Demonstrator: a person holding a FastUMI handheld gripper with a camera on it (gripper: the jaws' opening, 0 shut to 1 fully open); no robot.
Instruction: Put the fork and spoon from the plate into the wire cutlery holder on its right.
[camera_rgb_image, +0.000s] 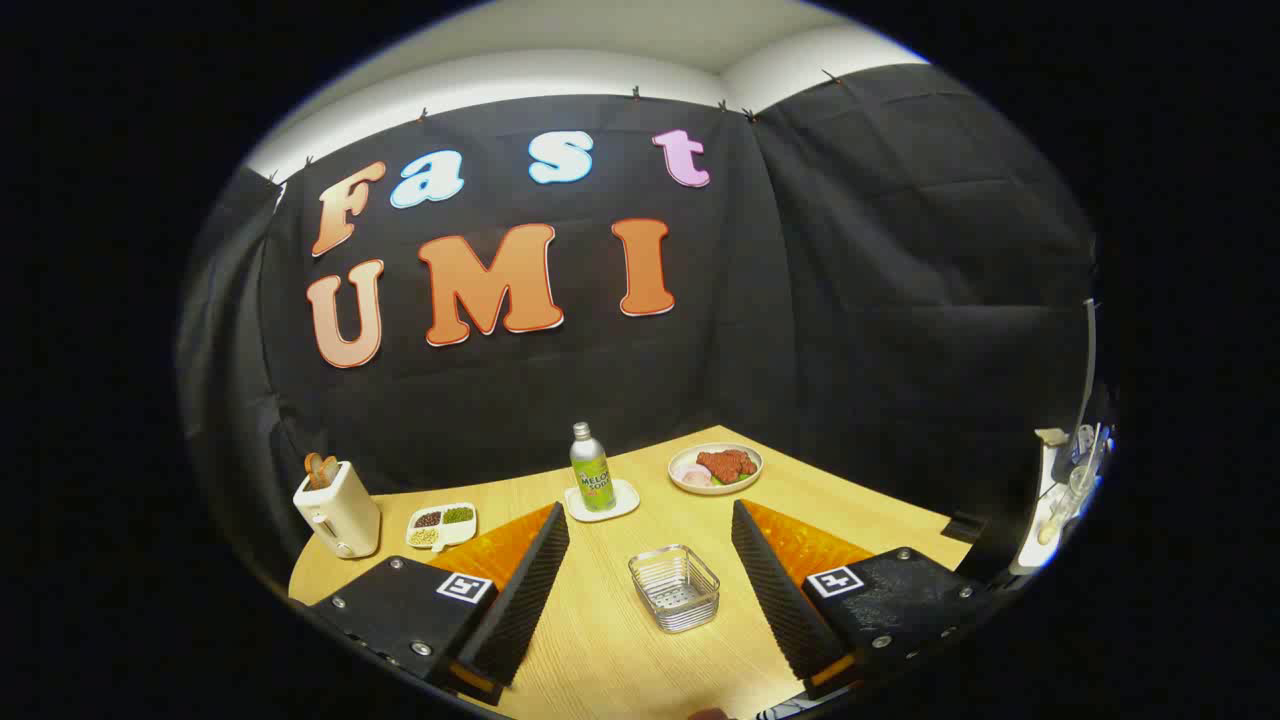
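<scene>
My gripper (650, 525) is held above the wooden table with its two black ribbed fingers (520, 590) spread wide and nothing between them. The wire cutlery holder (674, 587), a small square metal basket, stands on the table between the fingers and slightly right of centre. It looks empty from here. At the very near edge of the table, between the fingers, a sliver of a pale object (712, 714) peeks in; I cannot tell what it is.
Beyond the fingers a green soda bottle (591, 468) stands on a white coaster. A plate of food (715, 468) lies to its right. A cream toaster (338, 508) and a white divided dish (442, 525) sit at the far left. The table's right edge (900, 500) runs diagonally.
</scene>
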